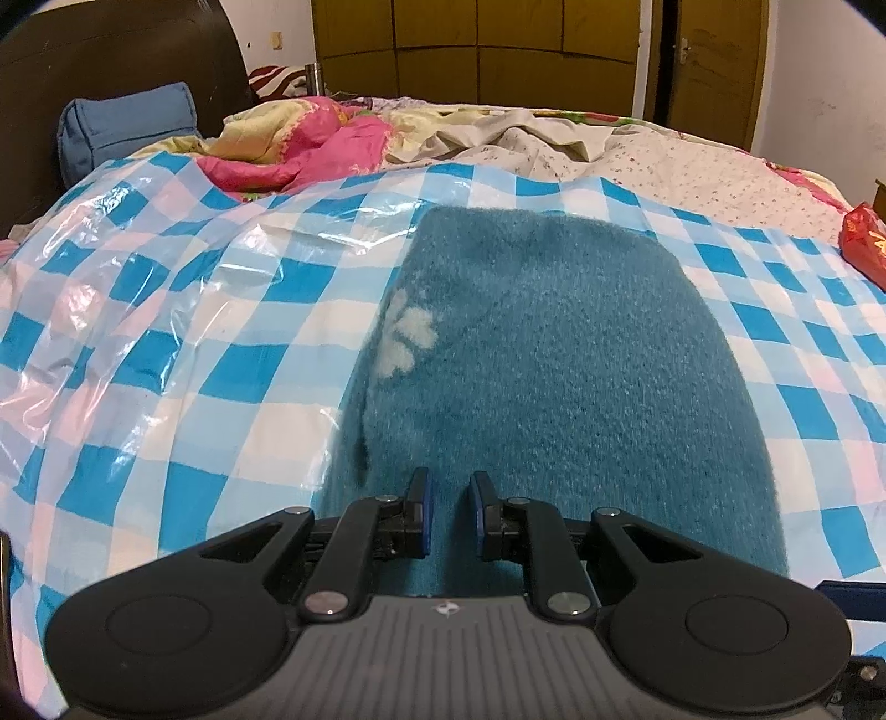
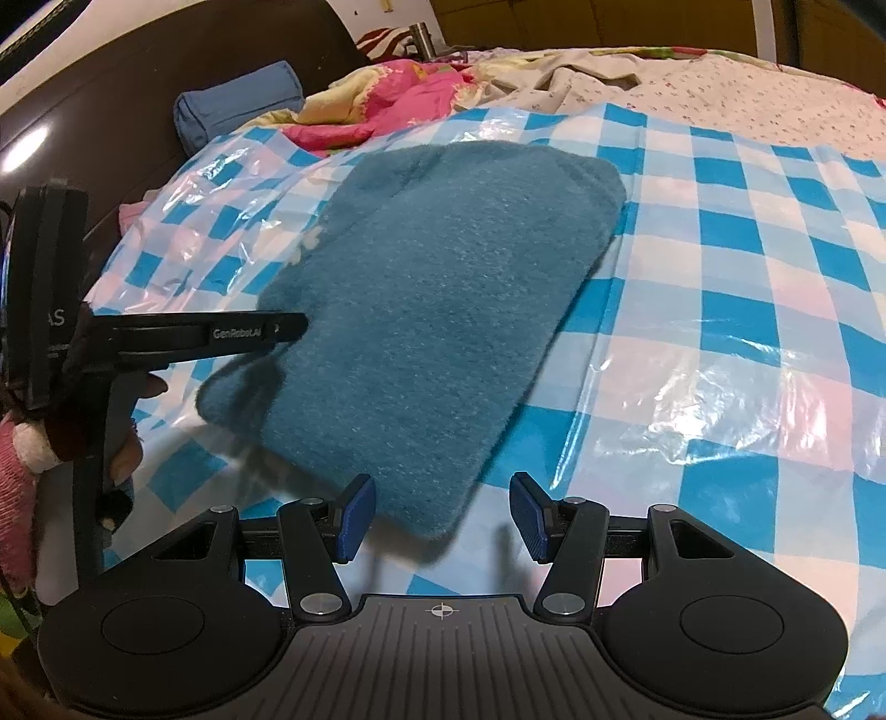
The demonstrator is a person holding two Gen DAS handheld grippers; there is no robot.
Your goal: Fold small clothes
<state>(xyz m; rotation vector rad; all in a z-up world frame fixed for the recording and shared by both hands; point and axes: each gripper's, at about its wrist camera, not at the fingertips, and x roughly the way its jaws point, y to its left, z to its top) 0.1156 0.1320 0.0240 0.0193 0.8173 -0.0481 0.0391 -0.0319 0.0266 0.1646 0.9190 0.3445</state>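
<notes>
A folded teal fleece garment (image 1: 554, 360) with a white paw print (image 1: 407, 338) lies flat on a blue-and-white checked plastic sheet (image 1: 166, 332) on a bed. My left gripper (image 1: 449, 512) hovers over its near edge, jaws a little apart, nothing held. In the right wrist view the garment (image 2: 432, 288) lies ahead of my right gripper (image 2: 441, 515), which is wide open and empty just off the garment's near corner. The left gripper body (image 2: 194, 335) shows at the garment's left edge.
Crumpled pink and yellow bedding (image 1: 310, 133) and a blue pillow (image 1: 122, 127) lie by the dark headboard (image 1: 111, 61). A floral sheet (image 1: 692, 171) covers the far right. A red packet (image 1: 866, 238) sits at the right edge. Brown wardrobe doors (image 1: 498, 50) stand behind.
</notes>
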